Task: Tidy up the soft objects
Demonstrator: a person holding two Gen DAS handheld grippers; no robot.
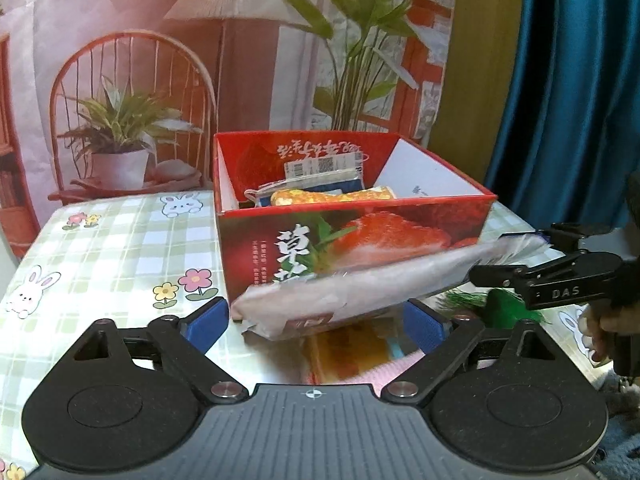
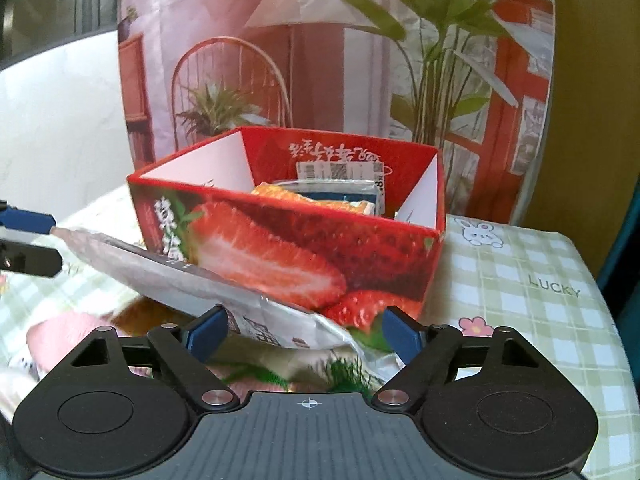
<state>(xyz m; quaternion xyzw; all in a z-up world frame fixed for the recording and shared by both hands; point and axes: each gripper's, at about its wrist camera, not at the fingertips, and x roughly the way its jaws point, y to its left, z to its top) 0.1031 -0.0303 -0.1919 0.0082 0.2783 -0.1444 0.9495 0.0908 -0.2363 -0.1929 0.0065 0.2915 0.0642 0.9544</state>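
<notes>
1. The bench (image 1: pixel 120 248) wears a pale green and white check cloth printed with rabbits, flowers and the word "LUCKY".
2. A red strawberry-print box (image 1: pixel 360 248) stands directly on it, open at the top, toward the far edge.
3. In front of the box lie soft things on the cloth: a pink item (image 2: pixel 60 336), a green tufted piece (image 1: pixel 504 308) and an orange-printed packet (image 1: pixel 352 352), blurred and partly hidden.

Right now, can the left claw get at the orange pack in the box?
Probably not yet. The bag lies across between the left claw fingers, and the box front wall stands before the orange pack.
</notes>
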